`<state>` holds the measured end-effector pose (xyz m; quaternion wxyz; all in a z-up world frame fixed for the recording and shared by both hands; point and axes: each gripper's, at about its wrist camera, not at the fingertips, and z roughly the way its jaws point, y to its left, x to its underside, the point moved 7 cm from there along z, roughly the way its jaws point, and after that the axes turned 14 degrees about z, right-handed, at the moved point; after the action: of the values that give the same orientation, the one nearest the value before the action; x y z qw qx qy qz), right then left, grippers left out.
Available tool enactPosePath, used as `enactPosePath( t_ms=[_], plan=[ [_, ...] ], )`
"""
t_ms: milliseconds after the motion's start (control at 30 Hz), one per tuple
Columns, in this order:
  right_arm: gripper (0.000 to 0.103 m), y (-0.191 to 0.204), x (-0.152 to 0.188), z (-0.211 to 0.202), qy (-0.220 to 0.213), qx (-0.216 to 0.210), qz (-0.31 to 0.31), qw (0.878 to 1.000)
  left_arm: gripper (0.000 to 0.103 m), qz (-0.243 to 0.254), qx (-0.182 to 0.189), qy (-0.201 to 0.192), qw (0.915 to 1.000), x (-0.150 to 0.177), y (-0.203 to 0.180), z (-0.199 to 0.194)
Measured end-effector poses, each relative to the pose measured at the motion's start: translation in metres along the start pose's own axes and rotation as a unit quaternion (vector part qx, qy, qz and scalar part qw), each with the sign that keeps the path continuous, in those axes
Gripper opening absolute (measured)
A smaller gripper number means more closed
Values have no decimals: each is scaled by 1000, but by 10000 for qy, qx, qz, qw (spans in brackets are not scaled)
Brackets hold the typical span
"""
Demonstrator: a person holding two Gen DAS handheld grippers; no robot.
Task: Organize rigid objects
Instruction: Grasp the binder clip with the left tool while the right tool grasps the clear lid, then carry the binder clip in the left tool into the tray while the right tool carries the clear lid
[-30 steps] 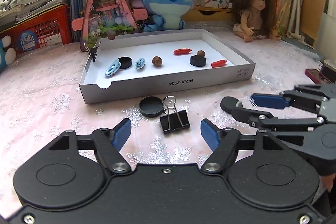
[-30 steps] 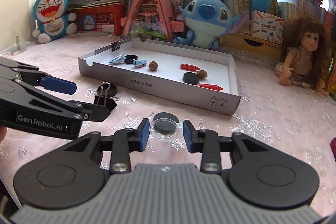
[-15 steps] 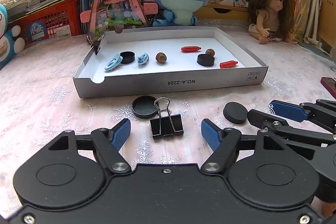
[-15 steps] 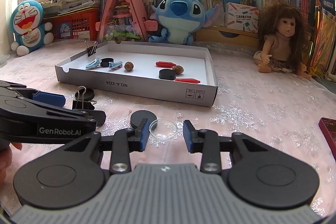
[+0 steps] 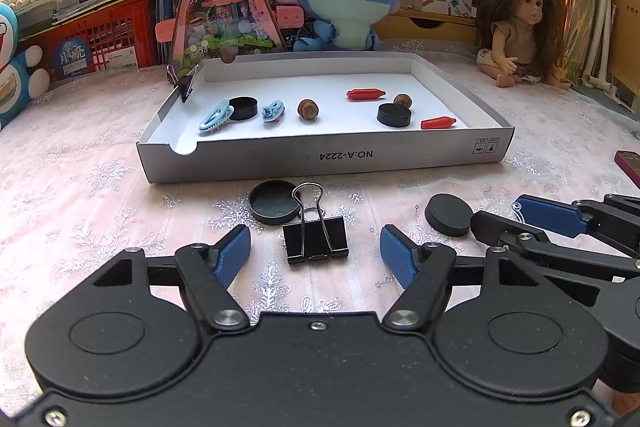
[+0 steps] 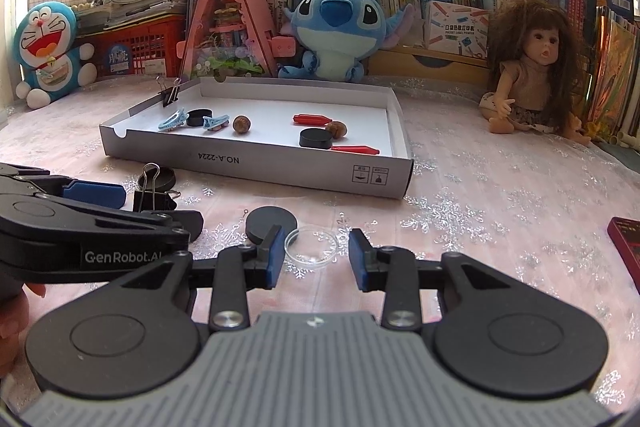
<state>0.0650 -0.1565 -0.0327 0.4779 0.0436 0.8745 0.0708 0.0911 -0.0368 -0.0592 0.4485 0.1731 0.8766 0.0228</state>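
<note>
Left tongs (image 5: 315, 254) closing slightly around binder clip (image 5: 315, 242), pads not touching yet; right tongs (image 6: 316, 255) standing open around clear lid (image 6: 311, 243); pickup for tray (image 5: 320, 159) is coming.

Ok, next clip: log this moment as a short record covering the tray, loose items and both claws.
tray: white box lid holding clips, nuts, red pieces, black caps
loose on cloth: binder clip, open black cap, black disc, clear lid
left claw: open, straddling binder clip
right claw: open around clear lid
</note>
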Motion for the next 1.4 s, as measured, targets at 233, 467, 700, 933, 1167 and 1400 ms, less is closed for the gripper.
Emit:
enactPosePath(
  t_ms=[233, 467, 700, 933, 1167, 1400],
  plan=[
    [41, 5, -1, 4, -13, 18, 33, 10000, 53, 14, 23, -57, 10000, -2, -1, 0],
    [41, 8, 0, 6, 33, 2, 85, 10000, 43, 23, 44, -132, 9999, -1, -1, 0],
    [41, 11, 2, 6, 45, 0, 54, 10000, 32, 71, 89, -198, 9997, -1, -4, -2],
    [41, 13, 2, 6, 22, 35, 4, 10000, 31, 70, 86, -177, 9998, -2, -4, -3],
    [40, 14, -2, 4, 10, 22, 25, 10000, 31, 62, 94, -188, 9998, -3, -3, -6],
    [40, 16, -15, 1, -63, 34, 107, 9999, 31, 27, 38, -248, 9997, -16, 2, -17]
  ],
)
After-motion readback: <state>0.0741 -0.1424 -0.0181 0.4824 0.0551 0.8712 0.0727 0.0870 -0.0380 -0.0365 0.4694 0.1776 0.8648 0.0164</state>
